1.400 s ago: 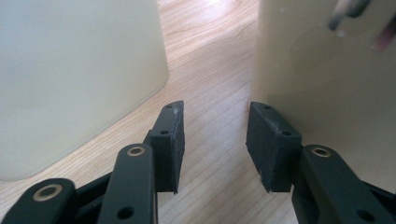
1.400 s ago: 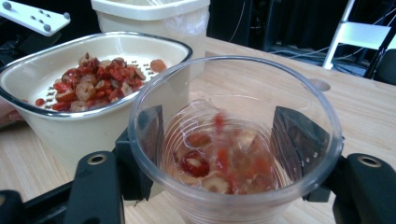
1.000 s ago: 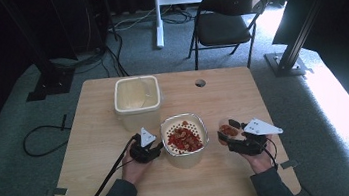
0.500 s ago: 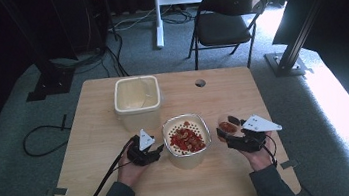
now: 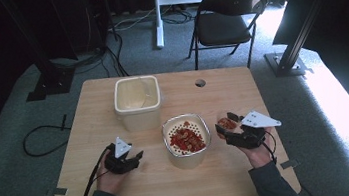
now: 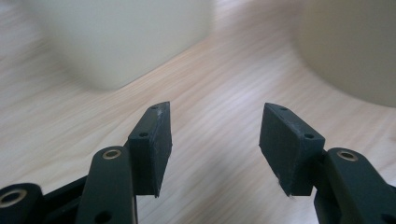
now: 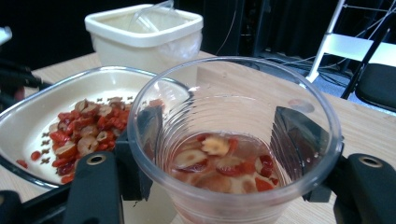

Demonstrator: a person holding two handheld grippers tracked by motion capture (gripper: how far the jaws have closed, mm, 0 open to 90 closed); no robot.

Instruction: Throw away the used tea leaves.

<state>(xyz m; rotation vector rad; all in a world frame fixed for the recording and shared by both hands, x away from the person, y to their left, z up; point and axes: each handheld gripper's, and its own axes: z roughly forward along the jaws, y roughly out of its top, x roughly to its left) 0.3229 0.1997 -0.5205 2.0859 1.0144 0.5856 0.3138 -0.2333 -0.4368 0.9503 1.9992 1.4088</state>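
Left gripper [image 5: 128, 160] sits near the table's [image 5: 93, 113] front left edge, held in the person's left hand [image 5: 109, 179]. Its jaws have just been opening and now stand apart with only bare wood between them, as the left gripper view [image 6: 215, 140] confirms. Nothing is held. It lies clear of the strainer bowl [image 5: 186, 139], with open tabletop between the two.

Behind it and to the right stands the cream square container [image 5: 137, 100], upright, with a clear liner or film inside. Its front wall sits just behind the strainer bowl, close to touching.

Centre front, the strainer bowl rests on the table. Its perforated white floor carries a heap of red and tan sliced dried fruit [image 5: 186, 139], gathered toward the near side.

Right gripper [image 5: 230, 127], held in the person's right hand [image 5: 257, 153], is clamped on a clear plastic cup [image 5: 226, 122]. In the right gripper view, one jaw presses each side of the cup [image 7: 233, 154] wall. The cup is upright, just to the right of the bowl [image 7: 28, 135], and holds a shallow layer of the same fruit slices [image 7: 222, 163] at its bottom.

Beyond the table stands a folding chair [image 5: 226, 21] on grey carpet.
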